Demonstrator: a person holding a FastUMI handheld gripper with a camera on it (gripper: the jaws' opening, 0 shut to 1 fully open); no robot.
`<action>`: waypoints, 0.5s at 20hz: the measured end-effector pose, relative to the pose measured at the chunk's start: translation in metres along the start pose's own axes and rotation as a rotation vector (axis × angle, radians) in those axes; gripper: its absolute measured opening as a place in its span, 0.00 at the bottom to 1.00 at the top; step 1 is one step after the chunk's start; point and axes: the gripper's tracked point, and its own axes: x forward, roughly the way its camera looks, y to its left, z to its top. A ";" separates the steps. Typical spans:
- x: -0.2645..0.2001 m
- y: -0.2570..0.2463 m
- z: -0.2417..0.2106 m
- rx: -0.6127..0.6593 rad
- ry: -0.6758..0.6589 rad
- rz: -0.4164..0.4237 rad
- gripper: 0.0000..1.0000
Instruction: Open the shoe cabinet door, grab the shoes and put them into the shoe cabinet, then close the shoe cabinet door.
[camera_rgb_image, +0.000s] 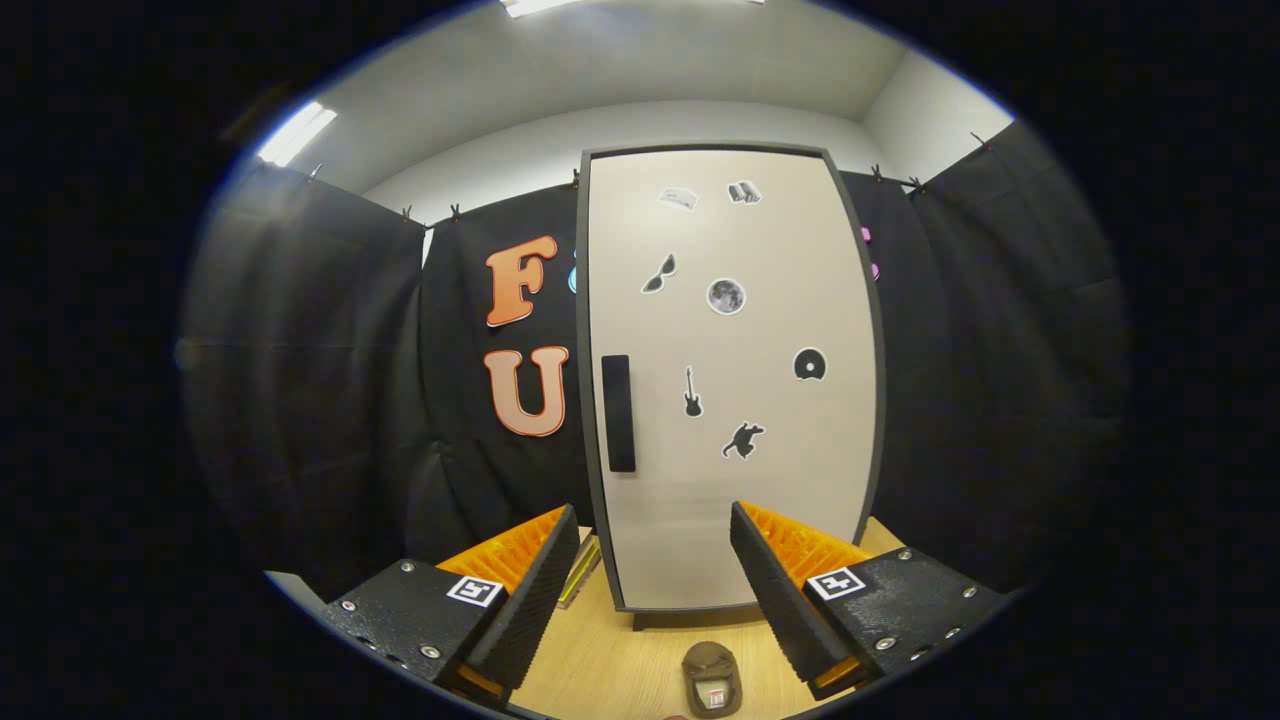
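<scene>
With the shoe cabinet door (735, 380) closed at twelve o'clock on the counter (610, 665), the gripper (655, 560) hangs empty with fingers apart, best steered toward the handle (619, 413) at eleven o'clock, a shoe (711, 679) waiting below.

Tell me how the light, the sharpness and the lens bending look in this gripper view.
Gripper view: even overhead light from ceiling lamps, no harsh shadows; the cabinet door is sharp with a faint sheen, its straight edges bowed by the fisheye lens; the open tool is crisp, fingers apart with nothing between them; the shoe on the wooden table sits low between the fingers, cropped.
</scene>
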 end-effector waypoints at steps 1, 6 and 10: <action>0.013 0.003 0.000 0.001 0.007 0.013 0.95; 0.078 0.023 0.007 -0.004 0.010 0.071 0.95; 0.121 0.036 0.018 0.000 -0.007 0.104 0.95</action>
